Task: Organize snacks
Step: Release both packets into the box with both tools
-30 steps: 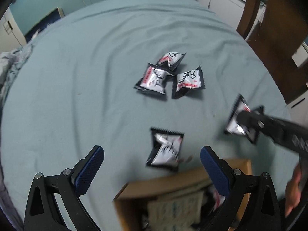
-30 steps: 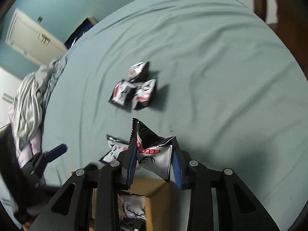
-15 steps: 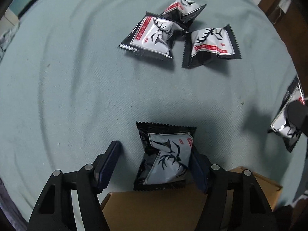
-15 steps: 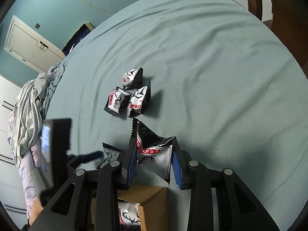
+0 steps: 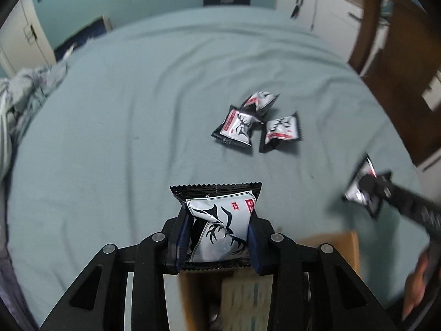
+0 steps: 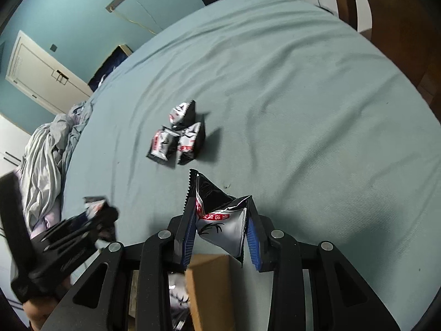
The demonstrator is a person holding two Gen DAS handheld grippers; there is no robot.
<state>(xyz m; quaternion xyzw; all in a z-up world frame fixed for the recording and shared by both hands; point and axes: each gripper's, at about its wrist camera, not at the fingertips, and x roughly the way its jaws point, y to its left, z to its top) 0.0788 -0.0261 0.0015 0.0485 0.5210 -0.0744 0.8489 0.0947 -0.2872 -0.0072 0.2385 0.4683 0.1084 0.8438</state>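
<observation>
My left gripper [image 5: 217, 234] is shut on a black and white snack packet [image 5: 217, 220] with an antler print, held above the open cardboard box [image 5: 330, 248]. My right gripper [image 6: 220, 237] is shut on another such packet [image 6: 220, 215], also above the box [image 6: 209, 284]. Three more packets [image 5: 256, 124] lie together on the teal bedsheet further out; they also show in the right wrist view [image 6: 176, 140]. The right gripper with its packet shows at the right of the left wrist view [image 5: 366, 187]. The left gripper shows at the left of the right wrist view [image 6: 99, 212].
The bed's teal sheet [image 5: 137, 110] spreads all around. Crumpled grey bedding [image 6: 44, 160] lies at the left edge. Wooden furniture [image 5: 399, 55] stands at the right. White cabinets [image 5: 311, 2] stand behind the bed. Packets lie inside the box [image 6: 176, 292].
My left gripper went down over the near packet, shut on it and lifted it over the box. My right gripper has kept its packet and stayed near the box.
</observation>
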